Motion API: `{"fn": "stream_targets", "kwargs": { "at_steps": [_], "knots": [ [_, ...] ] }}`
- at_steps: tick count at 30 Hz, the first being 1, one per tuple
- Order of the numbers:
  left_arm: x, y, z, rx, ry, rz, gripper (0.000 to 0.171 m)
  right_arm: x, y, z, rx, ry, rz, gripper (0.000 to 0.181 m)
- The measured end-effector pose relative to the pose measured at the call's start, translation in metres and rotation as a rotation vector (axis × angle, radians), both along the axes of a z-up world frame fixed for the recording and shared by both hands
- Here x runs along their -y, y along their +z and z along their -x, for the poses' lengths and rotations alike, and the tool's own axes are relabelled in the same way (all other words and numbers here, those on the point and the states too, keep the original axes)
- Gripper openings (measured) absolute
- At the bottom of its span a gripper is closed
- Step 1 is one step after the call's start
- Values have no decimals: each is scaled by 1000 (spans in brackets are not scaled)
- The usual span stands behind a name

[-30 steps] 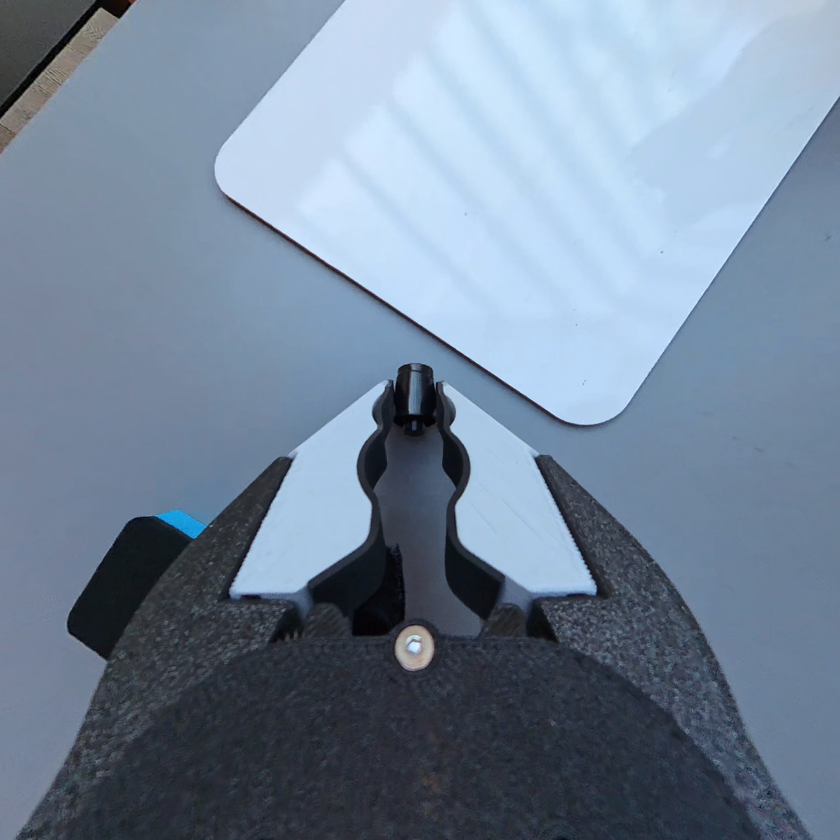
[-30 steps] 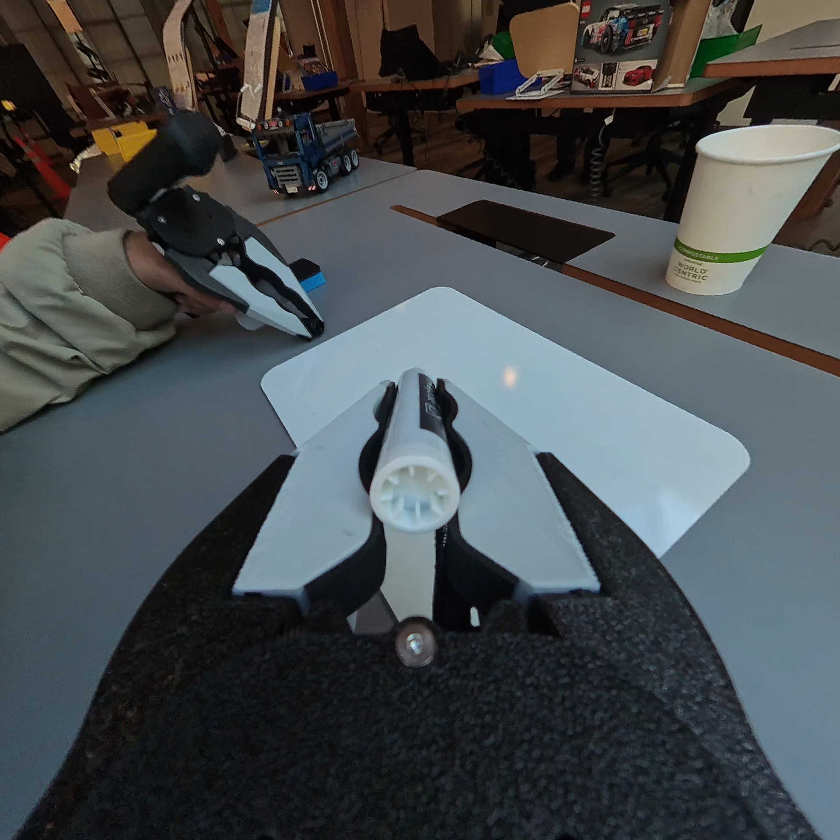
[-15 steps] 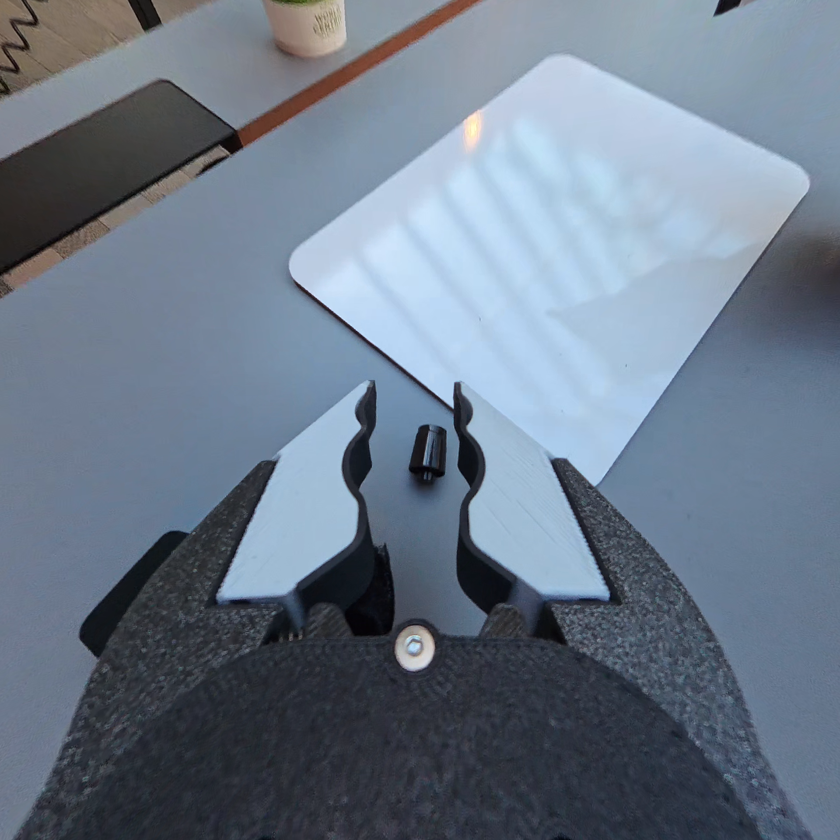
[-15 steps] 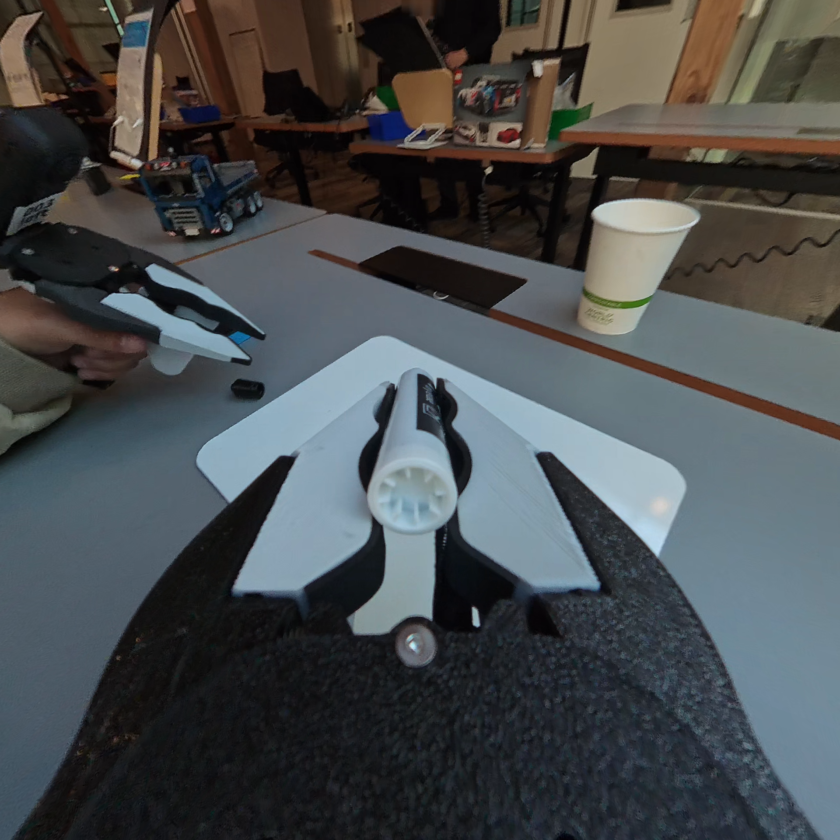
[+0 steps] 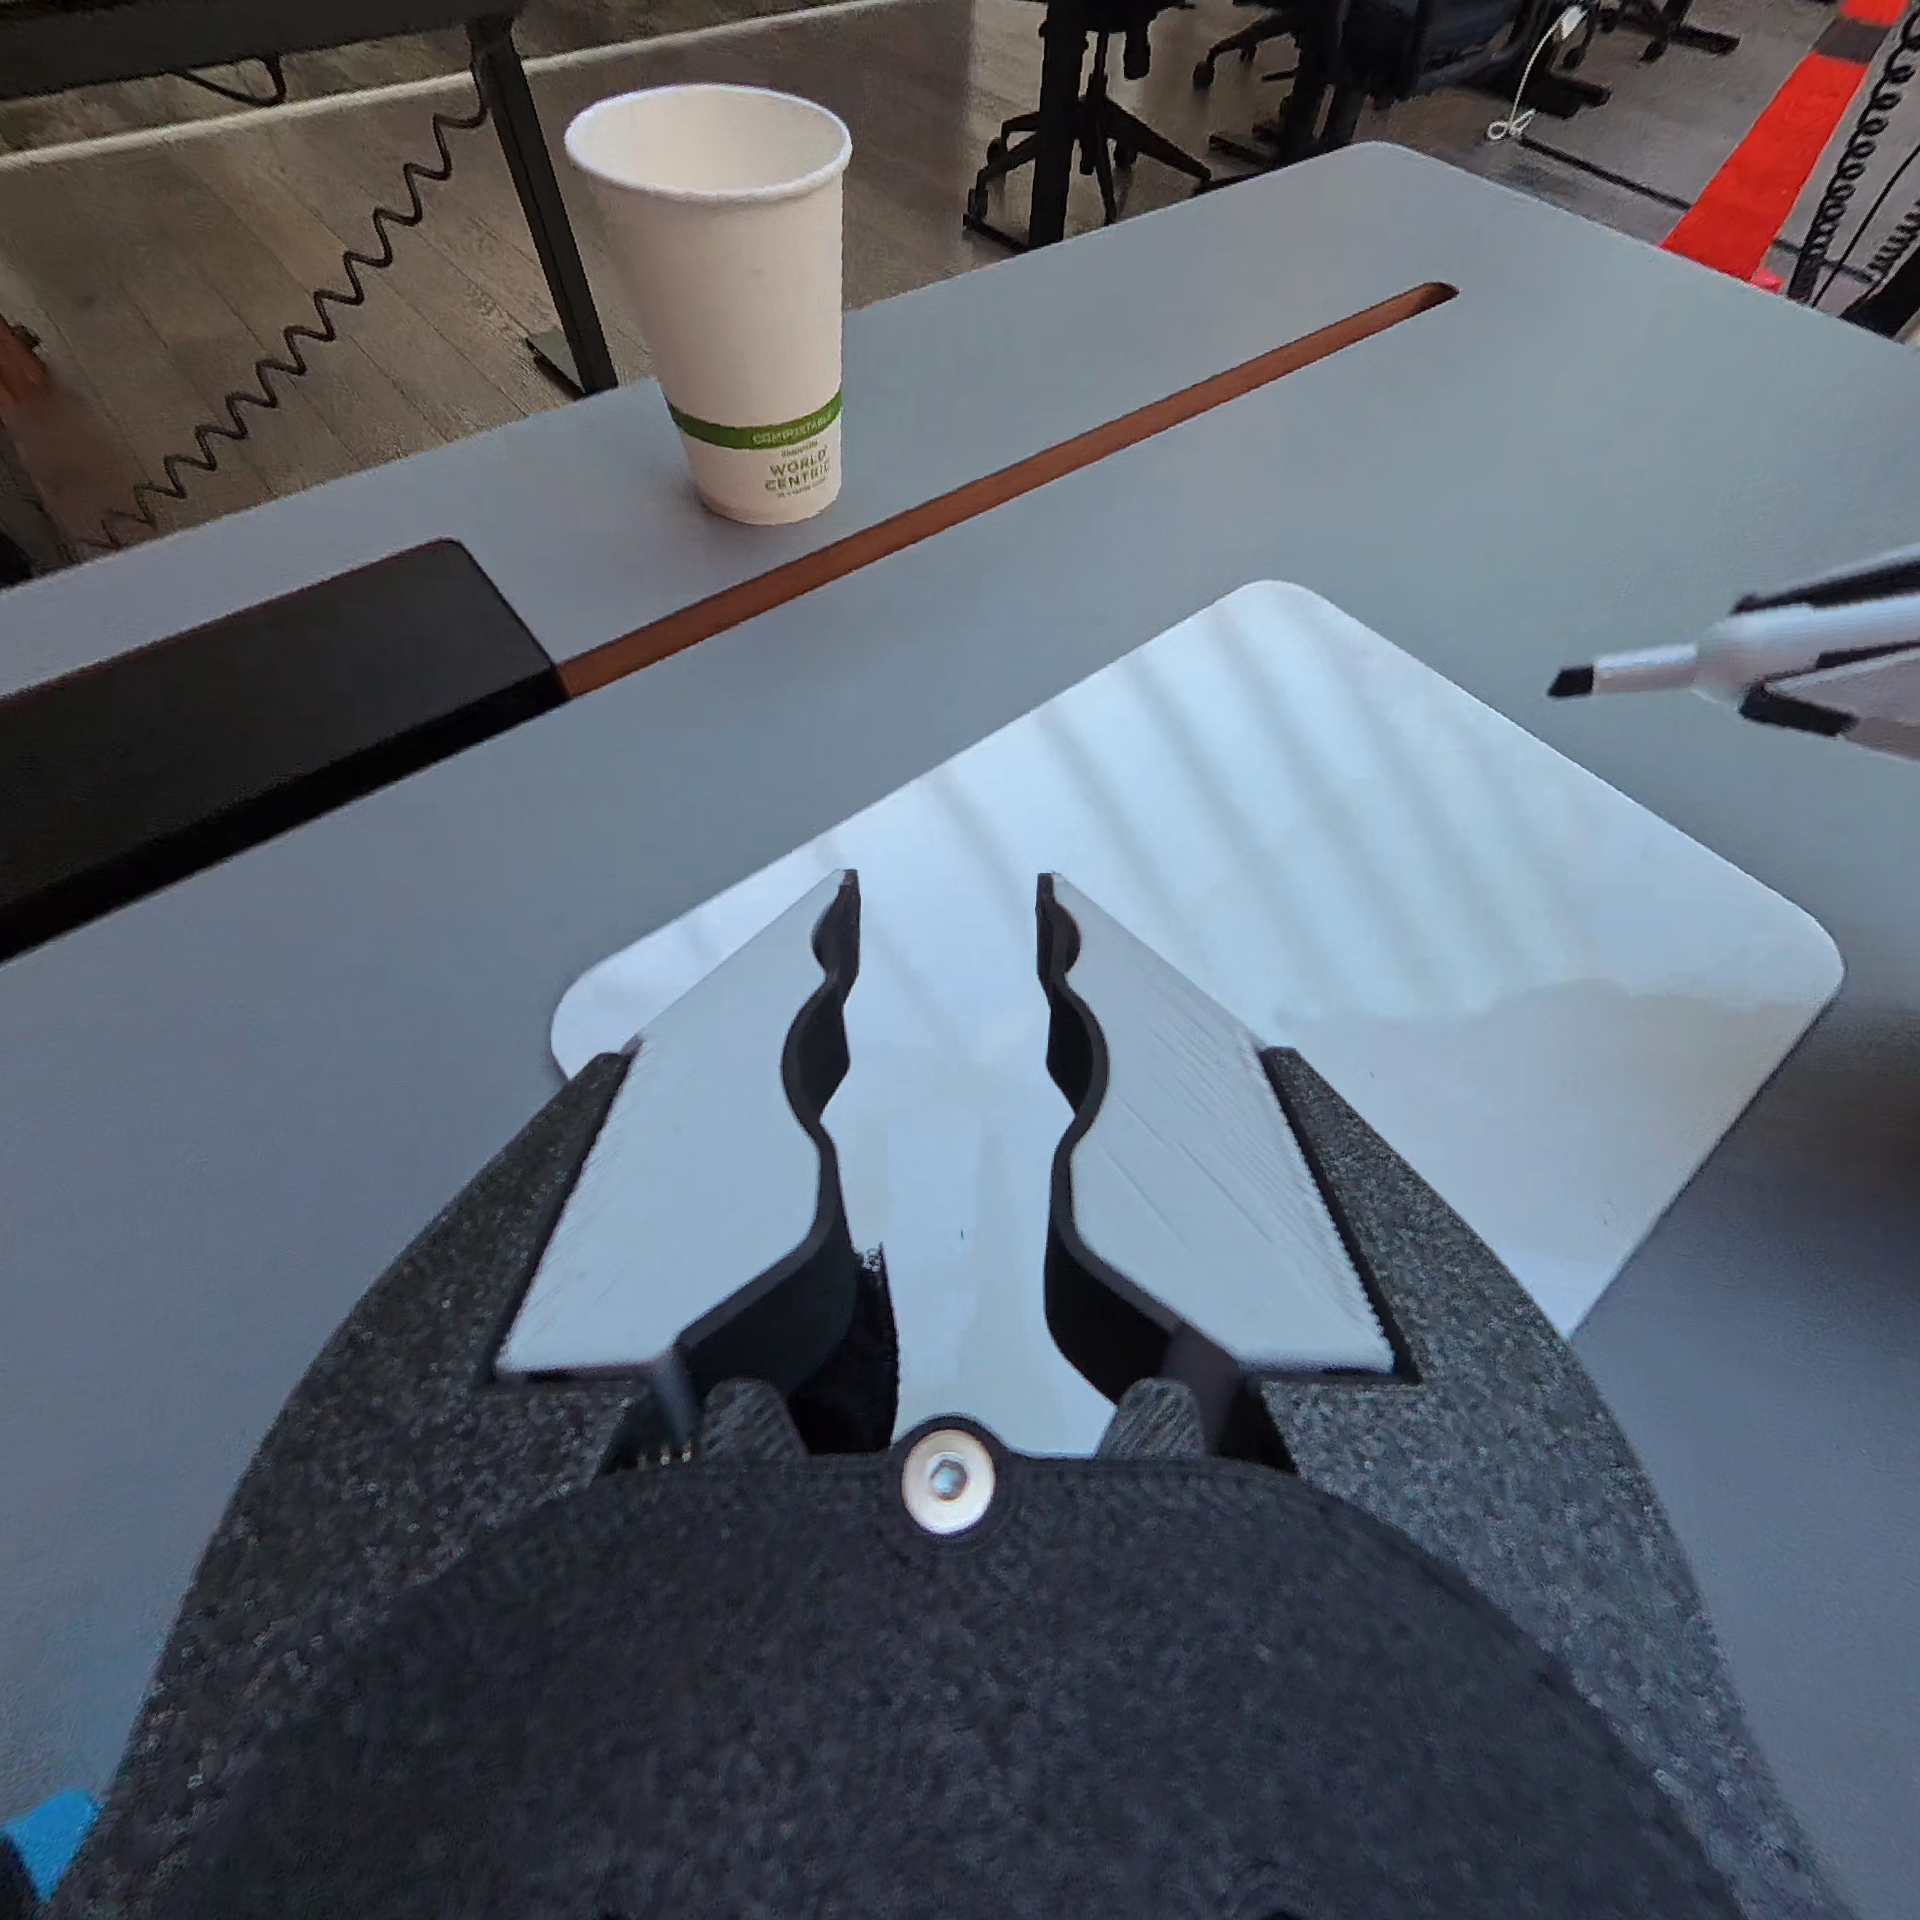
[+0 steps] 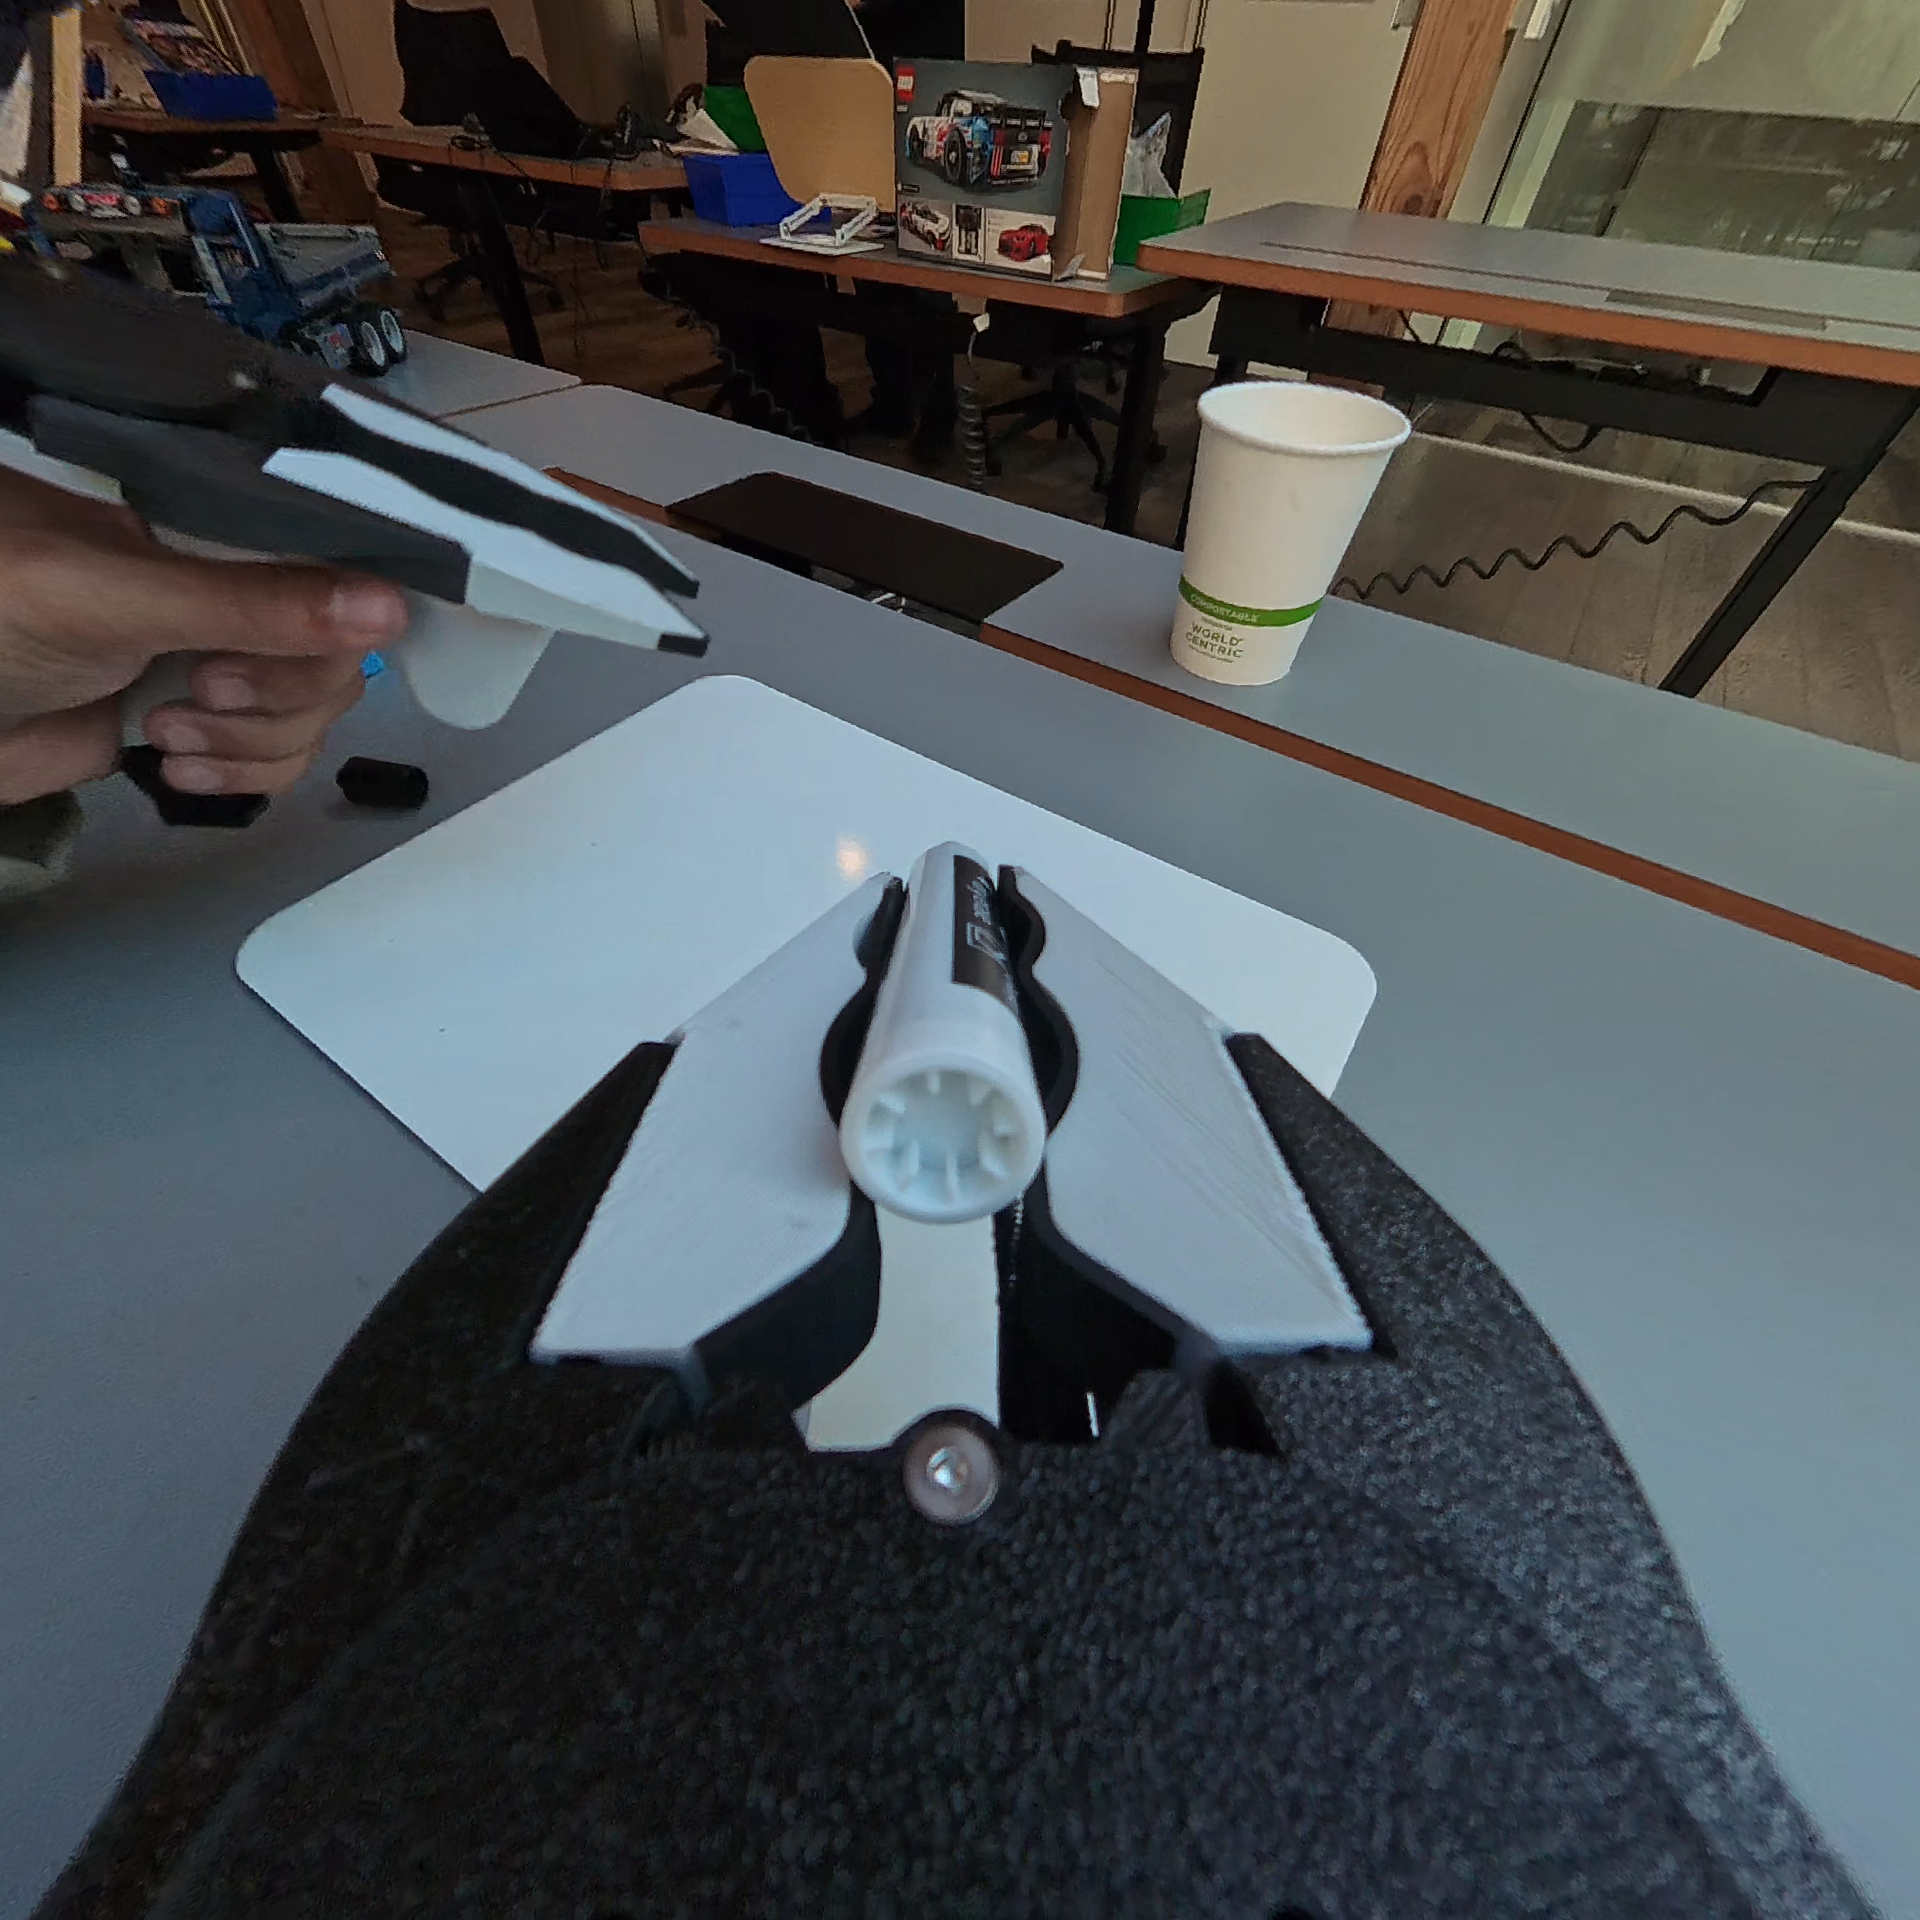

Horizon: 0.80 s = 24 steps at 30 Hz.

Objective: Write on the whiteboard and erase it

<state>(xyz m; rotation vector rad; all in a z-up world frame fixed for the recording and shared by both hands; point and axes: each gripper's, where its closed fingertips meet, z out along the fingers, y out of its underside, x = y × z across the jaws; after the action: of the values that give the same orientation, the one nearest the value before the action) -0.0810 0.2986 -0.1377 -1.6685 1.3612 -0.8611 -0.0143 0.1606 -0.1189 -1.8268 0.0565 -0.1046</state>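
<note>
Left tongs: spread, nothing between the fingers, held above the near-left part of the white board. Right tongs: pinching a white marker, butt end toward the camera, barrel lying along the fingers. In the left wrist view the marker's bare dark tip pokes in from the right edge, above the board's far-right side and not touching it.

The board lies flat on the grey bench, corners rounded, all four edges on the bench surface. Bare bench runs all round it: a broad strip to the left, a narrower one on the right. A black cap lies on its side on the bench just off the board's left edge, below the hand that grips the left tongs. Beyond the board a brown seam crosses the bench; a dark panel sits at its left end. A white paper cup with a green band stands upright past the seam, well apart from both tongs.

Against half a second ago: the left tongs have lifted and moved over the board; the cap, then between their spread fingers, is out of that view. One second ago they pinched the cap. The right tongs' grip on the marker is unchanged.
</note>
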Motion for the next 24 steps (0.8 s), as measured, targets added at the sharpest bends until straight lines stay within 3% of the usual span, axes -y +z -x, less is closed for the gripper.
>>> {"fn": "stream_targets", "kwargs": {
  "at_steps": [3,6,15,20,24],
  "knots": [
    [-13,9,-31,37,35,-19,34,-2,-8,-2,-1,-7,32,18],
    [-10,1,-44,18,11,-9,34,-4,-8,7,-36,26,37,18],
    [-5,14,-37,26,-30,-12,34,-2,-7,9,-60,49,60,18],
    [-5,16,-34,15,-45,-43,34,-4,-13,12,-155,89,80,18],
    [12,21,-35,28,-132,-8,34,-5,-8,19,-265,144,49,18]
  ]
}}
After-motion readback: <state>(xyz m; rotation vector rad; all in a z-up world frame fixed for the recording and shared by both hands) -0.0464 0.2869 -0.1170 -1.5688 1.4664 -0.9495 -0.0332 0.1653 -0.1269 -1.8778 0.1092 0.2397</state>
